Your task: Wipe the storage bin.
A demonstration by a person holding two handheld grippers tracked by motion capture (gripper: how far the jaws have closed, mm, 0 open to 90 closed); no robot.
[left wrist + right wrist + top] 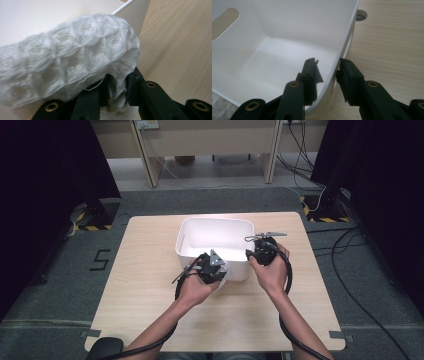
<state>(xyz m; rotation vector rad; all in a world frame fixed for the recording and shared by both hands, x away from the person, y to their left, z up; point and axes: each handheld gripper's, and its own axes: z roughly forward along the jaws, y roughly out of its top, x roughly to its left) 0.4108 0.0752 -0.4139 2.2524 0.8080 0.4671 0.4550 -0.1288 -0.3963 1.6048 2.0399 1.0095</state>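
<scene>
A white plastic bin (215, 221) stands in the middle of the wooden table (145, 270). At its near wall my left gripper (214, 266) is shut on a white waffle-weave cloth (226, 270). In the left gripper view the cloth (70, 55) bulges above the jaws, a fold of it pinched at my left gripper (117, 81). My right gripper (259, 251) sits at the bin's near right corner. In the right gripper view the bin wall (287, 27) runs through my right gripper (327, 63), one jaw inside and one outside, clamped on the rim. The bin's inside looks bare.
The bin has a handle slot (224, 22) in its far wall. Bare tabletop (389, 40) lies to the right of the bin and in front of it. Black curtains flank the table, and cables (350, 285) run over the grey floor at the right.
</scene>
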